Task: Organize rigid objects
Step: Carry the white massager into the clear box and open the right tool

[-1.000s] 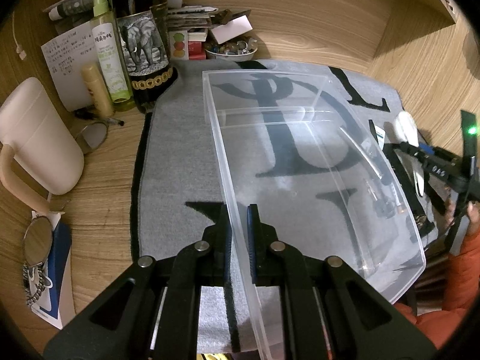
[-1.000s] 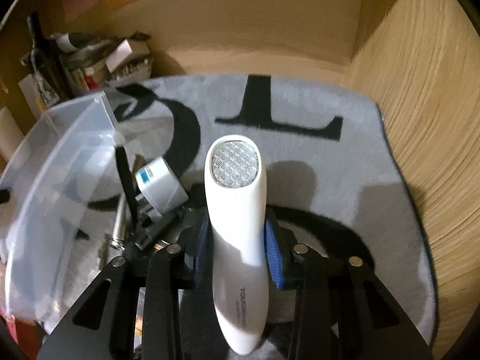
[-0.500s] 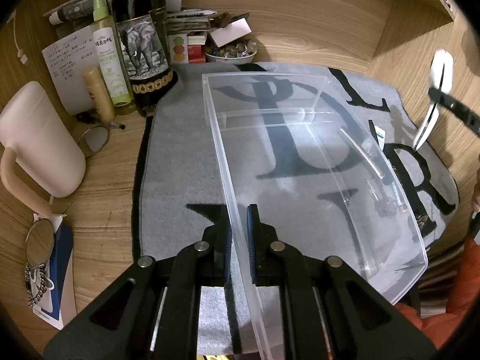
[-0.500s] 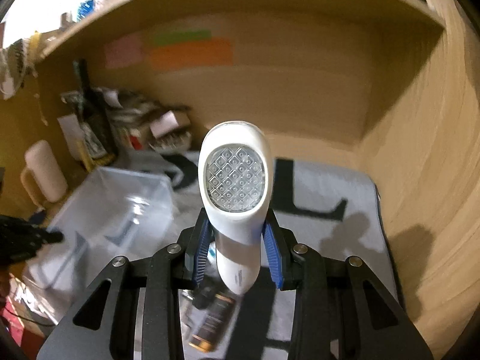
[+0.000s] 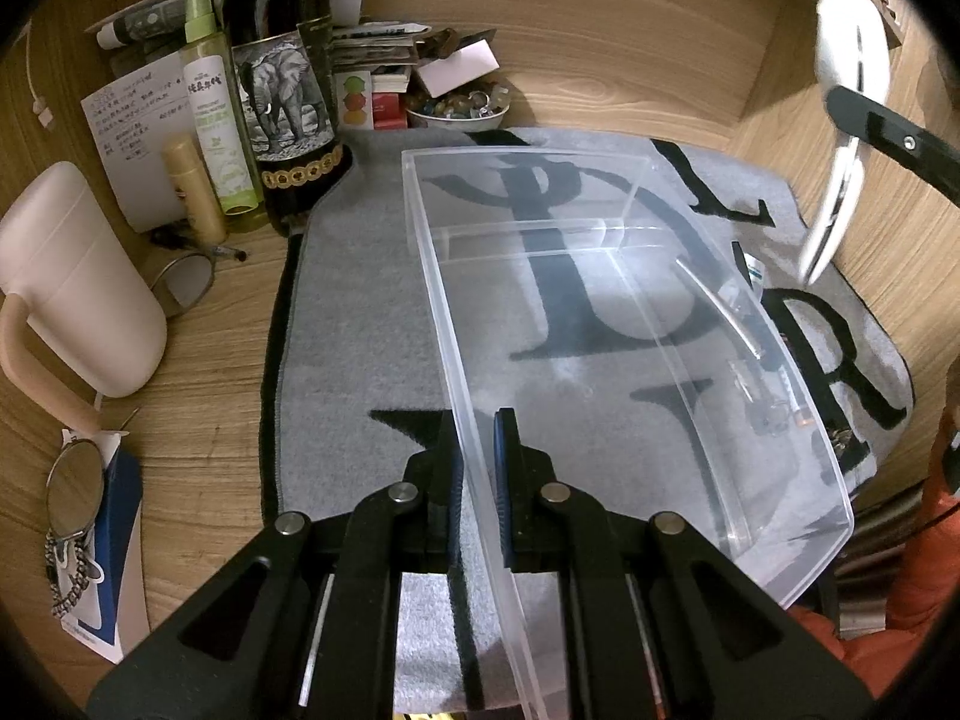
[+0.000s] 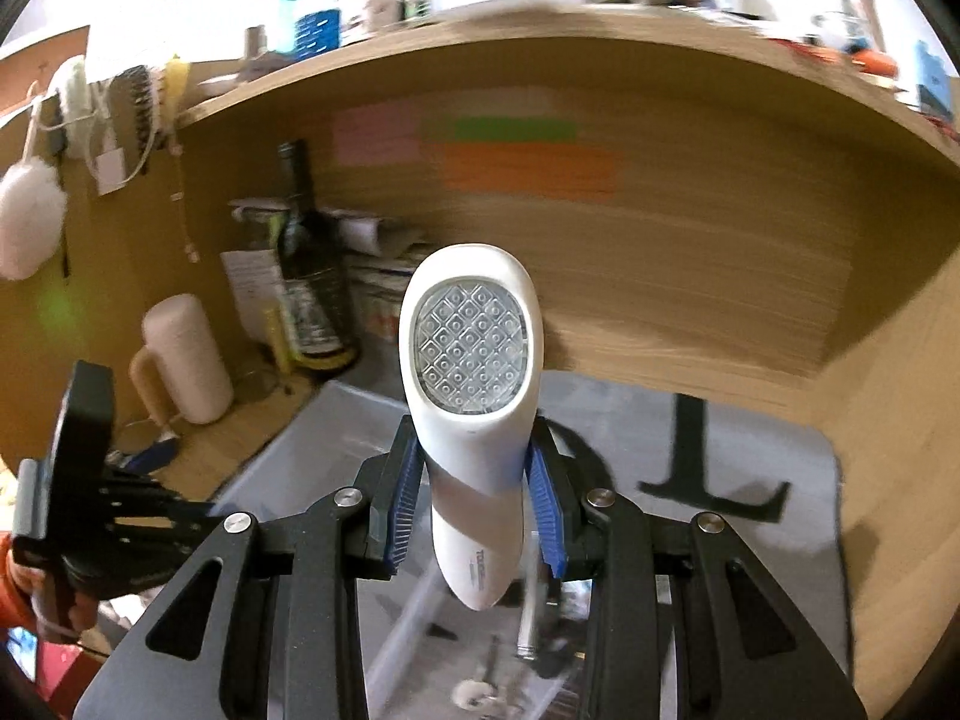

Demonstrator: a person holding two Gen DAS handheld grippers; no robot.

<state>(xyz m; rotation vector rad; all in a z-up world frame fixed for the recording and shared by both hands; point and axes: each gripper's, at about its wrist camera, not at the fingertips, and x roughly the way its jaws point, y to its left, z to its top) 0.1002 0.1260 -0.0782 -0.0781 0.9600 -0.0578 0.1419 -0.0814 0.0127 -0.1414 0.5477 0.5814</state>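
Right tongs [image 6: 474,516] clamped on white device [image 6: 474,396] — long axis upright, above clear bin's [image 5: 600,312] right side; left tongs [image 5: 477,468] pinching its wall.

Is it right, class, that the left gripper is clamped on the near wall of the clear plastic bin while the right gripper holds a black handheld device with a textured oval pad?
Not quite. The handheld device in the right gripper is white, not black, as the right wrist view shows. The rest stands: the left gripper is clamped on the clear plastic bin's near wall.
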